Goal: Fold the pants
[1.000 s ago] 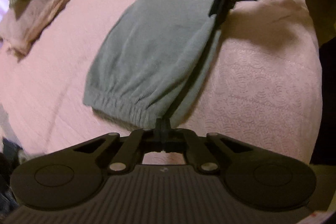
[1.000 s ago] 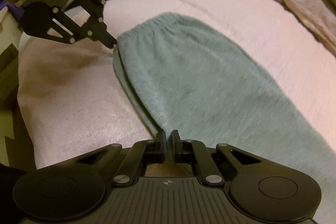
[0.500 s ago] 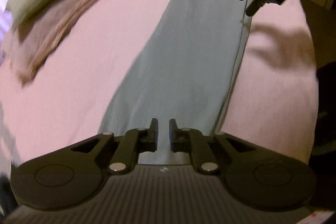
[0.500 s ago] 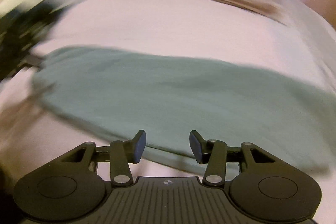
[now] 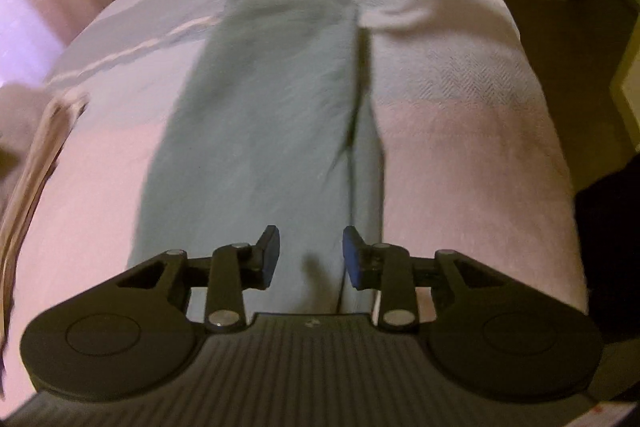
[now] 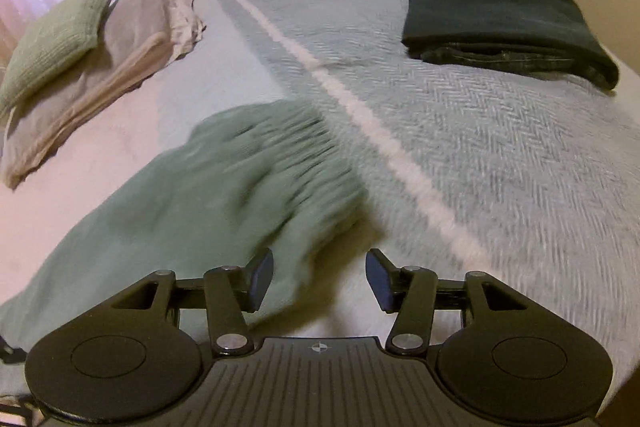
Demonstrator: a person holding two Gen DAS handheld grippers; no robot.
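Once gripped, pants [image 5: 272,115] now released.

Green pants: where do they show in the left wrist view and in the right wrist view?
Left wrist view: the green pants run up the middle of the picture, from the open tool toward the far bed edge.
Right wrist view: the green pants fill the lower left, gathered waistband near centre.
Shared landmark: the pale stripe across the bedspread.
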